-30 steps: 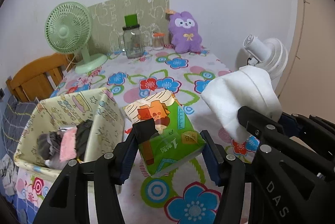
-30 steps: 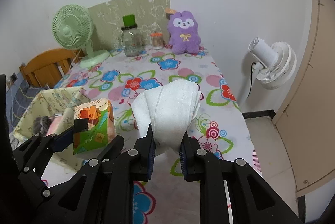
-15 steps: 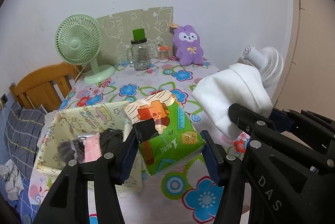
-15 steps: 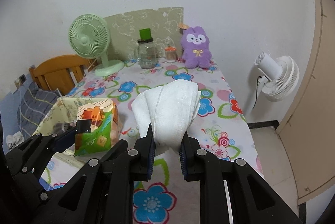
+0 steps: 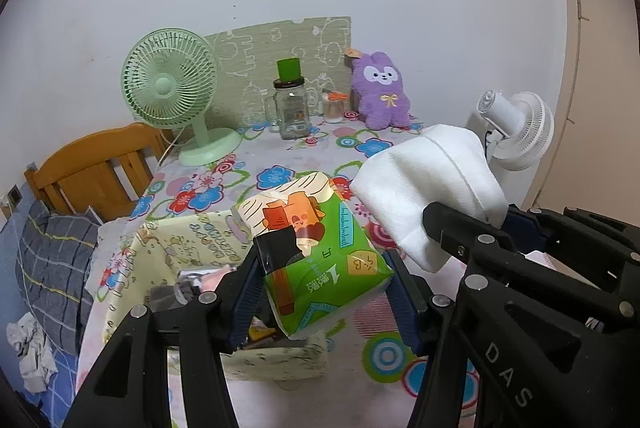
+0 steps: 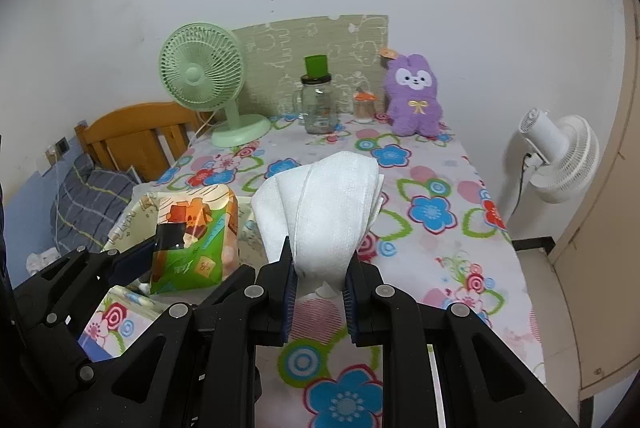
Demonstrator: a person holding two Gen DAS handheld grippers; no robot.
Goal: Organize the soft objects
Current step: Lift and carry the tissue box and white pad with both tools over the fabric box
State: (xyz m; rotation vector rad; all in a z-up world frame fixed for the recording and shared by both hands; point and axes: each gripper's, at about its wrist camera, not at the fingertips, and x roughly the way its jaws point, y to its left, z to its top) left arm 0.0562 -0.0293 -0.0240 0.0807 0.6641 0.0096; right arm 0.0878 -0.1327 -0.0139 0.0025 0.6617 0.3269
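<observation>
My left gripper (image 5: 324, 292) is shut on a green tissue pack (image 5: 316, 252) and holds it in the air over the cream fabric basket (image 5: 188, 240). The pack also shows in the right wrist view (image 6: 192, 240). My right gripper (image 6: 318, 268) is shut on a folded white towel (image 6: 324, 204), held above the flowered table (image 6: 432, 212); the towel shows at the right of the left wrist view (image 5: 432, 188). Dark and pink soft items (image 5: 192, 284) lie in the basket. A purple plush rabbit (image 6: 414, 96) sits at the table's back.
A green desk fan (image 5: 172, 96), a glass jar with a green lid (image 5: 290, 108) and a small jar (image 5: 334, 106) stand at the back. A wooden chair (image 5: 92, 168) is at the left. A white floor fan (image 6: 556, 156) stands right of the table.
Both grippers have pulled back and risen with their loads; the table looks farther away. The tissue pack now hangs over the basket's near right part. Both grips are unchanged.
</observation>
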